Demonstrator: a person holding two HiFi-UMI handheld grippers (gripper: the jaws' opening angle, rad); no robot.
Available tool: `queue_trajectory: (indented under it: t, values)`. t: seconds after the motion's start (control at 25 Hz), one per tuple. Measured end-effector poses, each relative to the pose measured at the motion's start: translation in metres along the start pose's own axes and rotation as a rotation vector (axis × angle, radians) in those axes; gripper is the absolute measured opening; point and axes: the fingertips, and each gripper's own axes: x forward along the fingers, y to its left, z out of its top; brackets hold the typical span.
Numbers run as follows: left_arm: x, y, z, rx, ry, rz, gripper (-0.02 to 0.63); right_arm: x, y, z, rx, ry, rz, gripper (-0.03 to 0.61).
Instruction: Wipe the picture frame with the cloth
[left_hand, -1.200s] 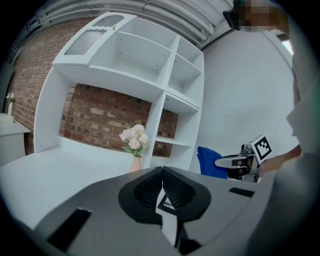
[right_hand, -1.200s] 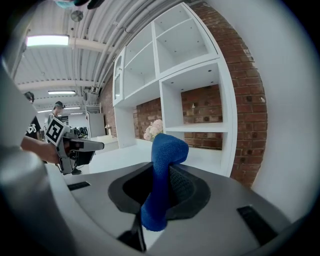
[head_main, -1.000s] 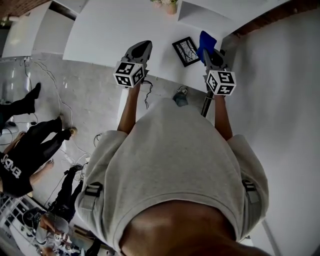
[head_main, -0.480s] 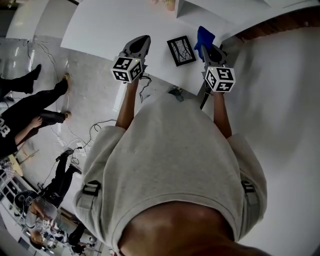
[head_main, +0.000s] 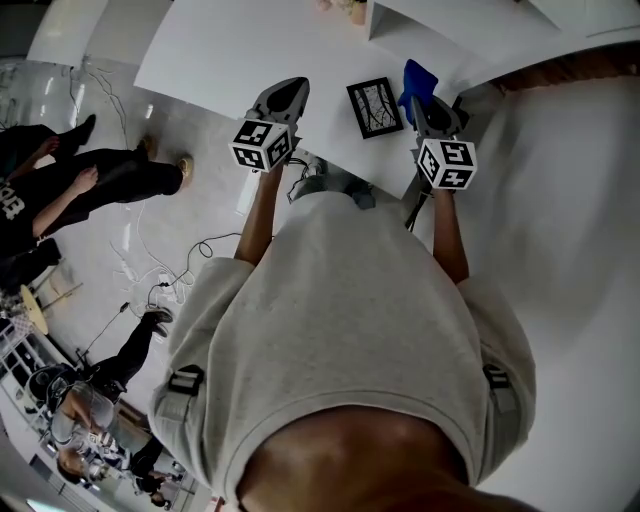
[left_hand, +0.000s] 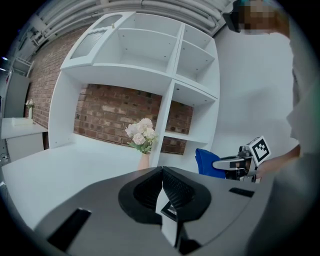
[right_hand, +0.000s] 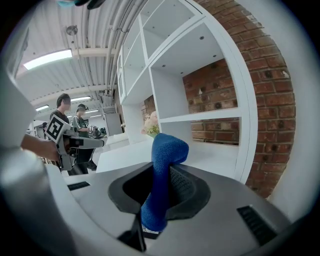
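A small black picture frame (head_main: 375, 107) lies flat on the white table (head_main: 220, 50), near its front edge. My right gripper (head_main: 428, 103) hovers just right of the frame and is shut on a blue cloth (head_main: 415, 78), which sticks up from between its jaws. The right gripper view shows the cloth (right_hand: 167, 147) pinched in the jaws of the right gripper (right_hand: 159, 175). My left gripper (head_main: 285, 97) hangs over the table to the frame's left. The left gripper view shows the left gripper (left_hand: 162, 172) shut with nothing held.
A white shelf unit (head_main: 450, 30) stands at the table's back right against a brick wall. A vase of pale flowers (head_main: 340, 8) sits beside the shelf unit. Cables (head_main: 200, 250) trail over the floor at the left, where people (head_main: 90, 185) are standing.
Both grippers keep nearly the same places beside the frame. The head view has shifted a little, and the people on the floor at the left have moved.
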Motion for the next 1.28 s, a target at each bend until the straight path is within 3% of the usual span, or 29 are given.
queue_trajectory:
  t: [0.4,0.68,0.88,1.12,1.28]
  values:
    - [0.004,0.047,0.005,-0.044,-0.008,-0.070,0.017,0.041,0.030,0.009,-0.062,0.069,-0.058,0.080]
    - [0.000,0.082,0.000,-0.095,-0.016,-0.087,0.017,0.077,0.050,-0.002,-0.257,0.219,-0.025,0.081]
    - [-0.005,0.095,0.002,-0.112,-0.022,-0.082,0.017,0.099,0.062,-0.018,-0.484,0.339,0.069,0.081]
    - [-0.003,0.089,-0.004,-0.131,-0.019,-0.084,0.017,0.118,0.067,-0.062,-0.936,0.542,0.246,0.081]
    - [-0.007,0.084,-0.007,-0.133,-0.019,-0.063,0.017,0.135,0.067,-0.078,-1.149,0.597,0.343,0.081]
